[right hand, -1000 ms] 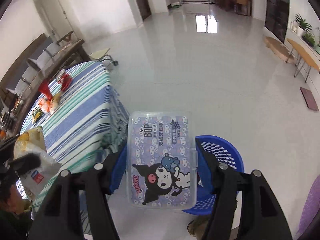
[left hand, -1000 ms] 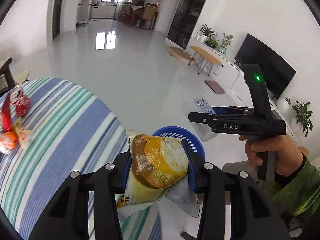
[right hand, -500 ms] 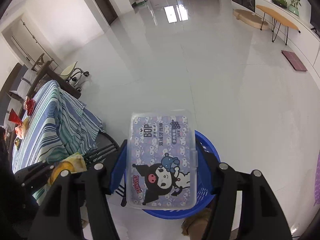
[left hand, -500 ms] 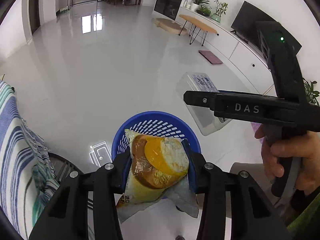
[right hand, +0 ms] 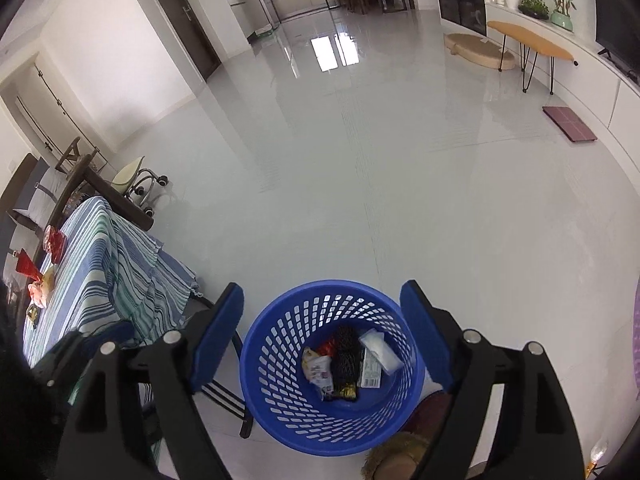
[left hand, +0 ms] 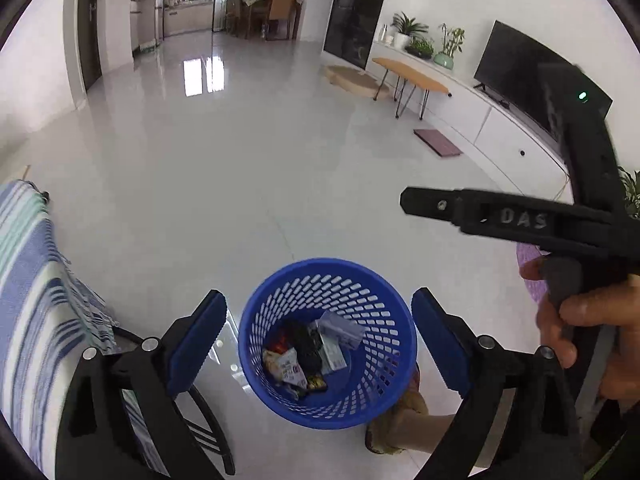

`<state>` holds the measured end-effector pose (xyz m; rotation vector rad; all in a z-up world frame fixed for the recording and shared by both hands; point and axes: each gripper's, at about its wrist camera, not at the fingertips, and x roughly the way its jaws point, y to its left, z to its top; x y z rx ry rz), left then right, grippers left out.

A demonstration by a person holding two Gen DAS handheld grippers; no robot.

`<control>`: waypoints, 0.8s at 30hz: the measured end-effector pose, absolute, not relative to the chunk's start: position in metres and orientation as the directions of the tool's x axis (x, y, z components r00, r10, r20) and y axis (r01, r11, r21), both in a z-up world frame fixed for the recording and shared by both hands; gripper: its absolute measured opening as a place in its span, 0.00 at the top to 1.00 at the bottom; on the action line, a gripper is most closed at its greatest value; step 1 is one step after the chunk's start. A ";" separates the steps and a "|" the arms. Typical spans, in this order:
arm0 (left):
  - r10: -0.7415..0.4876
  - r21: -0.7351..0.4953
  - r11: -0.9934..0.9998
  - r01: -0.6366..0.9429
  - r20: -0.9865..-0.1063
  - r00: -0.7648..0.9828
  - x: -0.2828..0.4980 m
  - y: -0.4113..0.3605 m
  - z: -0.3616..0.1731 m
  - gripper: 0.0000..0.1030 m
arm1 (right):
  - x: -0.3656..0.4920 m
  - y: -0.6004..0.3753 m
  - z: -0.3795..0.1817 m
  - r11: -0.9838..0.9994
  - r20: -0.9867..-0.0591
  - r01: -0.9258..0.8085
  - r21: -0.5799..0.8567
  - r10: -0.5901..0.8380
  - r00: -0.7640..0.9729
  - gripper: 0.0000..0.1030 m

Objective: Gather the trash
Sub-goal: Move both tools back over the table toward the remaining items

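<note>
A blue perforated basket [left hand: 280,300] stands on the floor, also in the right wrist view [right hand: 280,320]. In it lie a snack bag [left hand: 286,366], a clear plastic box [left hand: 340,330], and dark wrappers; the bag [right hand: 318,366] and box [right hand: 380,350] show in the right wrist view too. My left gripper [left hand: 318,344] is open and empty above the basket. My right gripper [right hand: 322,330] is open and empty above it too. More trash [right hand: 38,276] lies on the striped table [right hand: 100,272].
The striped tablecloth [left hand: 28,300] hangs at the left, with a chair [right hand: 224,396] under it. My right tool [left hand: 540,220] and hand are at the right of the left wrist view. A foot in a slipper [right hand: 396,456] stands by the basket. Open floor [right hand: 360,160] lies beyond.
Both grippers opened above the basket. The snack bag left my left gripper and the clear box left my right gripper; both now lie in the basket.
</note>
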<state>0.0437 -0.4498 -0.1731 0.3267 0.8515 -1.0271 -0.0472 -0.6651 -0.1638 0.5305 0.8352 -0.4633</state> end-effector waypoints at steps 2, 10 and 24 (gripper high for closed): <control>-0.635 -0.089 0.548 0.832 -0.692 0.344 0.031 -0.426 -0.145 0.05 | -0.049 -0.655 -0.156 0.779 -0.774 0.588 0.218 -0.229 0.590 0.04; -0.423 0.190 0.742 0.643 -0.611 0.669 0.009 -0.328 -0.103 0.05 | -0.028 -0.564 -0.137 0.882 -0.712 0.471 0.012 -0.324 0.623 0.05; -0.205 0.084 0.921 0.381 -0.726 0.656 0.086 -0.113 -0.118 0.05 | 0.040 -0.334 -0.127 0.997 -0.741 0.077 -0.015 -0.063 0.669 0.05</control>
